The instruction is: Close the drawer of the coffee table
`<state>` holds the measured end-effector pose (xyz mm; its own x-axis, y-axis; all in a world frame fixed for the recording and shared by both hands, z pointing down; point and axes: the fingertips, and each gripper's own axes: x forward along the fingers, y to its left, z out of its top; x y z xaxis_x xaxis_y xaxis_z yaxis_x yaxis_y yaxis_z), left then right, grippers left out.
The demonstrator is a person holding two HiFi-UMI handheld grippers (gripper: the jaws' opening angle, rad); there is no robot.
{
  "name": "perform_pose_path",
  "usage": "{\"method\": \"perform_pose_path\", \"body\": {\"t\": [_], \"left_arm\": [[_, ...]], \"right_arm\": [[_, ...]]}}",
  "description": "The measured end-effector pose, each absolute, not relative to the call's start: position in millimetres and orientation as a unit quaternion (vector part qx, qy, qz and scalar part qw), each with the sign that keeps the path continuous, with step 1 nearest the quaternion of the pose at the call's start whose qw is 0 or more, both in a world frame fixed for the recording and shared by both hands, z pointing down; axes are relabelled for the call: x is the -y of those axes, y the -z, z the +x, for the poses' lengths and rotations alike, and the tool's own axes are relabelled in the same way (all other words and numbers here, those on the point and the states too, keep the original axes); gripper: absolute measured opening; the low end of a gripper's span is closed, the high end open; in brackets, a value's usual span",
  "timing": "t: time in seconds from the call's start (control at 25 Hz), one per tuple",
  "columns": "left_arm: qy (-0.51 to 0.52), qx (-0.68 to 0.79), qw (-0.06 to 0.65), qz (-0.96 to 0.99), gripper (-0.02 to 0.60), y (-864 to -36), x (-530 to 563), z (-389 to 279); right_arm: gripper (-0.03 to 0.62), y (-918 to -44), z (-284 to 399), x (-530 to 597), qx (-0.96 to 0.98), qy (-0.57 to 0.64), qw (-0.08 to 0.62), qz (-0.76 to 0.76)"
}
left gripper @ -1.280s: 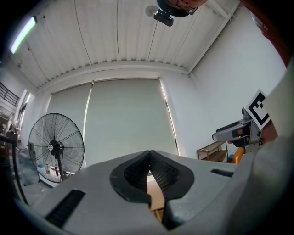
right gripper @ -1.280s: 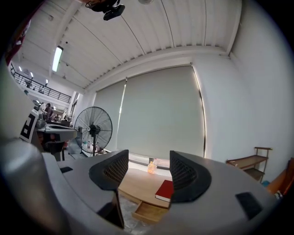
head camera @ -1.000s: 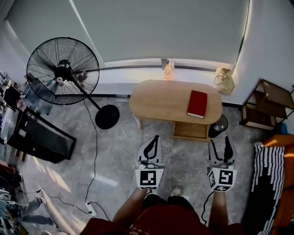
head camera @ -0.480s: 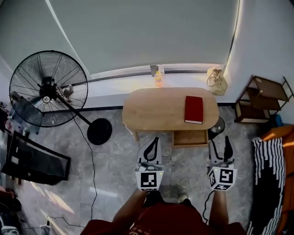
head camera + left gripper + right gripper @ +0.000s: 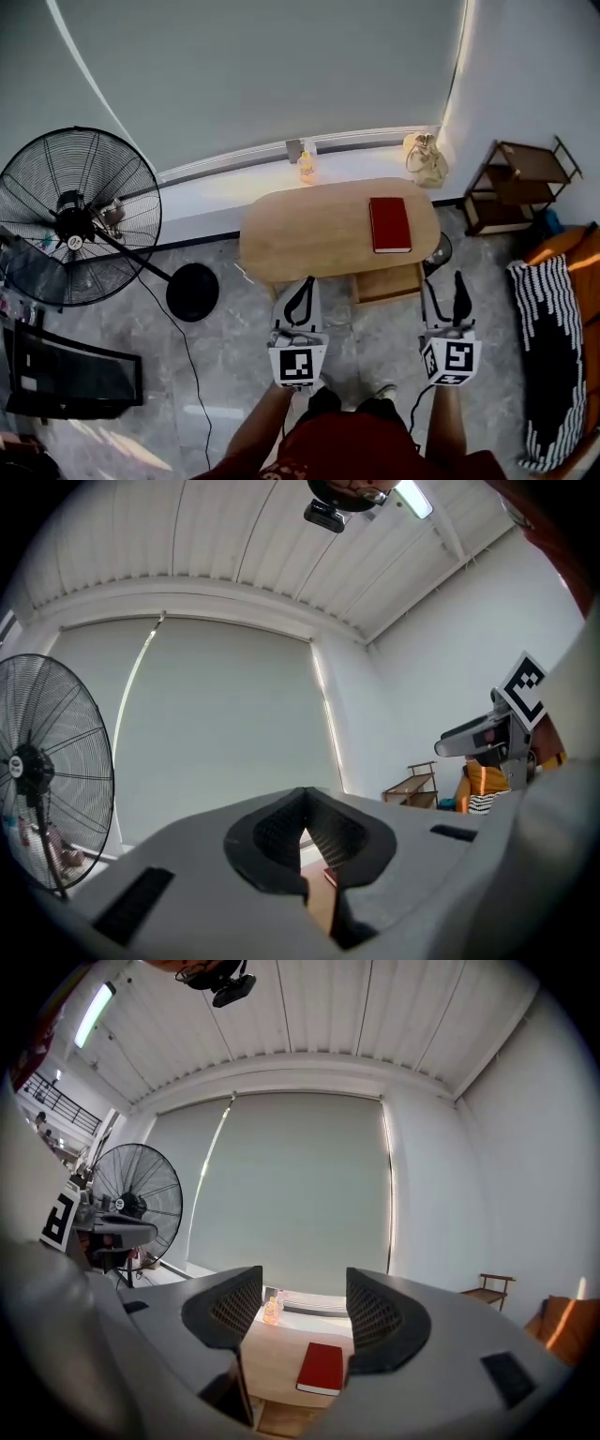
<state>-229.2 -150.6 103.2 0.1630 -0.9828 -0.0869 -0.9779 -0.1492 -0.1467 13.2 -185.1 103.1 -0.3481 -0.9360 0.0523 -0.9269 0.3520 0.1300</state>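
Note:
The oval wooden coffee table (image 5: 309, 234) stands under the window with a red book (image 5: 389, 225) on its right half. Its drawer (image 5: 386, 281) stands pulled out below the front edge, wooden inside. My left gripper (image 5: 307, 283) is shut with nothing in it, its tip just short of the table's front edge, left of the drawer. My right gripper (image 5: 442, 291) is open and empty, a little right of the drawer. In the right gripper view the book (image 5: 322, 1368) and table (image 5: 277, 1354) show between the fingers. The left gripper (image 5: 302, 797) has its jaws met.
A big standing fan (image 5: 75, 216) with a round base (image 5: 192, 291) is on the left. A bottle (image 5: 306, 169) and a bag (image 5: 424, 159) sit on the sill. A low wooden rack (image 5: 511, 187) and a striped cushion (image 5: 553, 356) lie right. A black panel (image 5: 70, 375) lies left.
The person has stepped sideways and nearer the table, carrying both grippers along. The table and fan slid left in the head view. Both jaws stand as before.

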Motion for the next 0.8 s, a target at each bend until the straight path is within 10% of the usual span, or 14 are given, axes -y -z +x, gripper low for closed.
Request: {"method": "perform_pose_path", "body": {"t": [0.8], "left_arm": [[0.005, -0.641, 0.092, -0.762, 0.008, -97, 189, -158]], "right_arm": [[0.262, -112, 85, 214, 0.819, 0.024, 0.051, 0.571]]}}
